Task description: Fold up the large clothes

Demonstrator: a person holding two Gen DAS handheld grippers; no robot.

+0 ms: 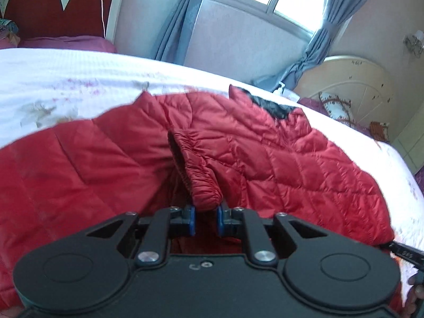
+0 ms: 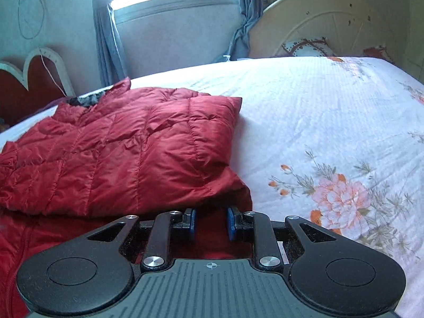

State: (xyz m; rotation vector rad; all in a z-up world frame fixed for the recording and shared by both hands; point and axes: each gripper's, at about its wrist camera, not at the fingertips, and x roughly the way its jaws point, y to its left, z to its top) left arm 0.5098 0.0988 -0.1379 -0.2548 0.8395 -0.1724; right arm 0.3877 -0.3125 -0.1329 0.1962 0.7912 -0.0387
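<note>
A red quilted puffer jacket (image 1: 265,145) lies spread on the white floral bed cover (image 1: 66,74), its black collar lining (image 1: 273,107) at the far side. One sleeve is folded over the body, and its elastic cuff (image 1: 204,193) sits between the blue pads of my left gripper (image 1: 206,218), which is shut on it. In the right wrist view the jacket (image 2: 132,145) lies to the left with a folded part on top. My right gripper (image 2: 212,224) is shut on the jacket's near right edge, with red fabric between its pads (image 2: 232,224).
The bed cover (image 2: 318,106) stretches bare to the right of the jacket. A red headboard (image 1: 53,8) stands at the far left and a cream headboard (image 2: 318,26) with a pillow at the far right. Grey curtains (image 1: 180,21) and a window are behind the bed.
</note>
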